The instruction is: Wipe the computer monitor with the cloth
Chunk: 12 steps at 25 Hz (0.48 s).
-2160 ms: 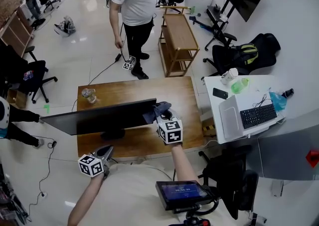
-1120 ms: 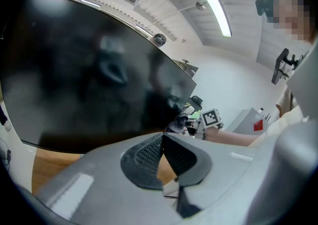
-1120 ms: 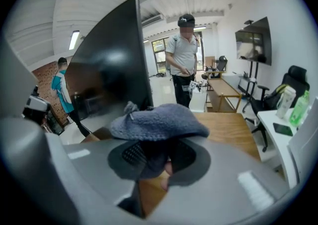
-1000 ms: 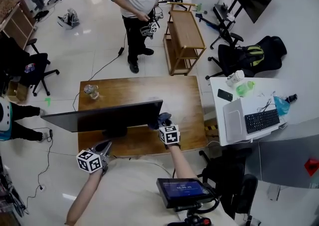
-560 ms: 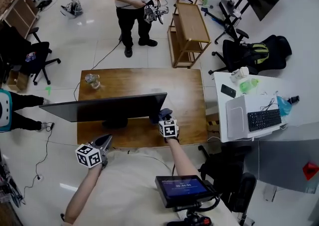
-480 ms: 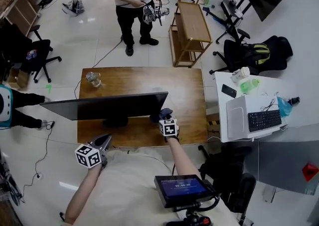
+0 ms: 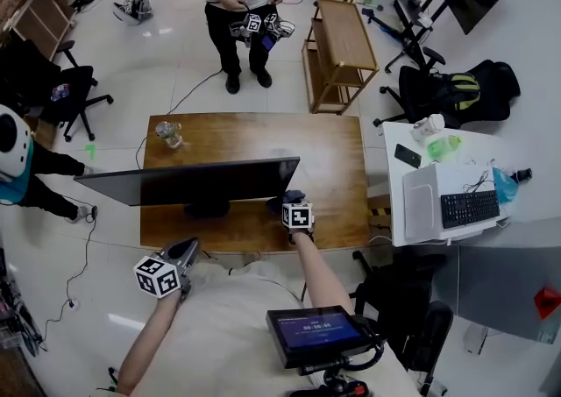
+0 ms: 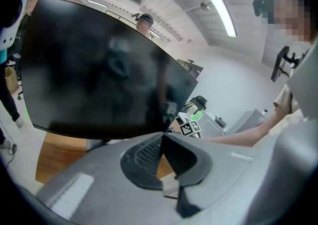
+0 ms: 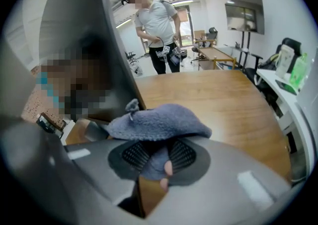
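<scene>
Right tongs: clamped on the blue-grey cloth — a fold is left bunched ahead of the pads, so that fabric rather than plastic is judged to meet the screen.
Cloth position: held at the lower right corner of the monitor, just above the wooden surface.
Left tongs: closed on nothing, kept low before the screen — clear of the wiping path.

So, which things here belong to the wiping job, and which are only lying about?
Job: black flat computer monitor; blue-grey fleece cloth, held by the right gripper.

Lying about: small clear container on the brown wooden table; black keyboard, green bottle and black phone on the white side desk.
</scene>
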{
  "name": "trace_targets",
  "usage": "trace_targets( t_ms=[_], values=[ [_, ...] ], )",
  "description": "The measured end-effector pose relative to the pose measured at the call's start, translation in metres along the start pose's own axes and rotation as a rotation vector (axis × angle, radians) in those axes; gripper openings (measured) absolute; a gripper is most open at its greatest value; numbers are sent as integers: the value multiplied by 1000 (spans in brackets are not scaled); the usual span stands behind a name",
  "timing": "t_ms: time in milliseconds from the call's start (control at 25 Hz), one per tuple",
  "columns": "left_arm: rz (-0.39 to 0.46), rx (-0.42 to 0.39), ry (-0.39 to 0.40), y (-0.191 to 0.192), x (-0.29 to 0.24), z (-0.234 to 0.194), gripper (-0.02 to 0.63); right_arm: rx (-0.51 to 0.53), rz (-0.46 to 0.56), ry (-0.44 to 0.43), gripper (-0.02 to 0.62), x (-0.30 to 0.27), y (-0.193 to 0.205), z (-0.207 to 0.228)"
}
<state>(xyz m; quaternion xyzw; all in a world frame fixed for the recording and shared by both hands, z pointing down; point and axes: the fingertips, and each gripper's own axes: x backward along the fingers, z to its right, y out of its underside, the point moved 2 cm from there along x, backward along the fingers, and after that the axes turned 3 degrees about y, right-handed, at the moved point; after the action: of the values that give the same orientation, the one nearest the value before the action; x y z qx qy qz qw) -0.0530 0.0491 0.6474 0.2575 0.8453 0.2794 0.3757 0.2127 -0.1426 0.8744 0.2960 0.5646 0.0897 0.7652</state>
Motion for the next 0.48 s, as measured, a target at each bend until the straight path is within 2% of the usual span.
trace_targets(
  t_ms=[120,280,480],
  values=[
    [-11,-3,-8,6,1,3,3,-49,-135,81,86,0,26,18],
    [2,17,-20,13,9,2,3,-131,-82,-5,86,-20,22,6],
    [38,37,-50,5,28,-17,3,-237,-111,5,86,-25,25,5]
  ],
)
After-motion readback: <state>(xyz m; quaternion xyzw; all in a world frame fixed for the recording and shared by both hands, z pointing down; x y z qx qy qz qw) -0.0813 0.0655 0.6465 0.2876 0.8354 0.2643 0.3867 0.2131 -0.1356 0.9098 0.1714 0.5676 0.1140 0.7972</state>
